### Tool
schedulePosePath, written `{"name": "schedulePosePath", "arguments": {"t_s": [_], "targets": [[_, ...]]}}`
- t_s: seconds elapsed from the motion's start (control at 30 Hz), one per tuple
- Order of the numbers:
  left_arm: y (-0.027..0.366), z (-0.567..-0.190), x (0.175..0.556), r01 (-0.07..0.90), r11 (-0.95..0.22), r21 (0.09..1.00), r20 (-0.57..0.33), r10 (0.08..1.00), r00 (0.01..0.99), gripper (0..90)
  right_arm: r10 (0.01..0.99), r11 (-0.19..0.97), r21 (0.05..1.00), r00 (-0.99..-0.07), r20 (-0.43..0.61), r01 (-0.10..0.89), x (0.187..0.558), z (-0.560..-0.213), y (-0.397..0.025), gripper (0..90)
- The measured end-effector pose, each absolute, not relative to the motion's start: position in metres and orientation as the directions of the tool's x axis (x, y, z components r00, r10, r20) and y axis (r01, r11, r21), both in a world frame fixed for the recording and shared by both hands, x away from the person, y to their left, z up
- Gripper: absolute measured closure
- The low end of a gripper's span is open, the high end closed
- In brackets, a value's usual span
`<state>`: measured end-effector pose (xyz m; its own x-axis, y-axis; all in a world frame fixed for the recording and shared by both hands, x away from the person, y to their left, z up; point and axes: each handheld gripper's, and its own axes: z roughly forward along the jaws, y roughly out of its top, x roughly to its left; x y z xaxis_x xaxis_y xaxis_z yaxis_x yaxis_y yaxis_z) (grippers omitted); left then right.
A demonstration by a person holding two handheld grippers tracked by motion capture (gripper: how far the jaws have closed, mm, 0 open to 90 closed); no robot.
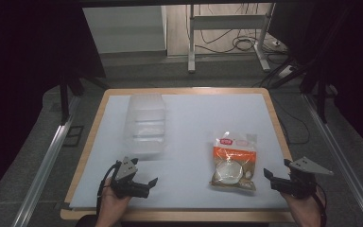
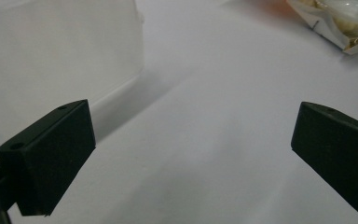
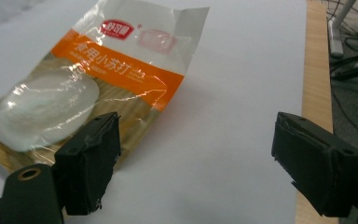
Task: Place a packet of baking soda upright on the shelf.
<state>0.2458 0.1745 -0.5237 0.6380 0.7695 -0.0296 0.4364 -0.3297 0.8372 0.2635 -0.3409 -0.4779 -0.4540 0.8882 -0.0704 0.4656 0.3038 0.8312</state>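
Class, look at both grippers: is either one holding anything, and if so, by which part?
Nothing is held. The left gripper and right gripper are both open over the table, beside the packet, not on it.

Orange-banded white packet, clear container, white table sheet.

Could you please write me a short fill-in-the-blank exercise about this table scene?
1. The clear plastic container stands nearest the ____ gripper.
2. The snack packet carries a band coloured ____.
3. Both the left gripper and the right gripper have their jaws ____.

Missing words: left; orange; open
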Motion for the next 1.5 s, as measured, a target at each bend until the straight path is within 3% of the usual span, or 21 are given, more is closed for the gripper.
{"name": "schedulePosePath", "arguments": {"t_s": [0.37,0.7,0.97,1.17,1.37,1.4,1.47,1.5], "targets": [[0.170,-0.525,0.245,0.438,-0.369,0.820,-0.002,0.762,0.647,0.0,0.871,0.317,0.815,-0.488,-0.048,0.485,0.268,-0.485,-0.340,13.0],[0.169,-0.526,0.246,0.447,-0.373,0.813,-0.009,0.760,0.650,0.0,0.872,0.250,0.811,-0.486,0.048,0.529,0.271,-0.488,-0.339,13.0],[0.167,-0.527,0.246,0.446,-0.386,0.808,-0.002,0.755,0.656,0.0,0.855,0.304,0.778,-0.517,0.032,0.550,0.272,-0.491,-0.335,17.3],[0.168,-0.527,0.246,0.446,-0.386,0.808,-0.002,0.755,0.656,0.0,0.844,0.352,0.749,-0.536,0.006,0.562,0.273,-0.492,-0.334,24.4],[0.167,-0.527,0.246,0.445,-0.392,0.805,0.002,0.753,0.658,0.0,0.812,0.415,0.730,-0.582,-0.028,0.543,0.269,-0.488,-0.330,42.7],[0.167,-0.527,0.246,0.445,-0.392,0.805,0.002,0.752,0.659,0.0,0.797,0.439,0.714,-0.603,-0.029,0.546,0.268,-0.489,-0.327,51.3],[0.167,-0.527,0.246,0.444,-0.394,0.805,0.004,0.752,0.659,0.0,0.787,0.469,0.689,-0.616,-0.041,0.553,0.268,-0.491,-0.324,60.0],[0.167,-0.527,0.246,0.444,-0.394,0.805,0.004,0.752,0.659,0.0,0.787,0.469,0.689,-0.616,-0.041,0.553,0.268,-0.491,-0.324,60.0]]}}
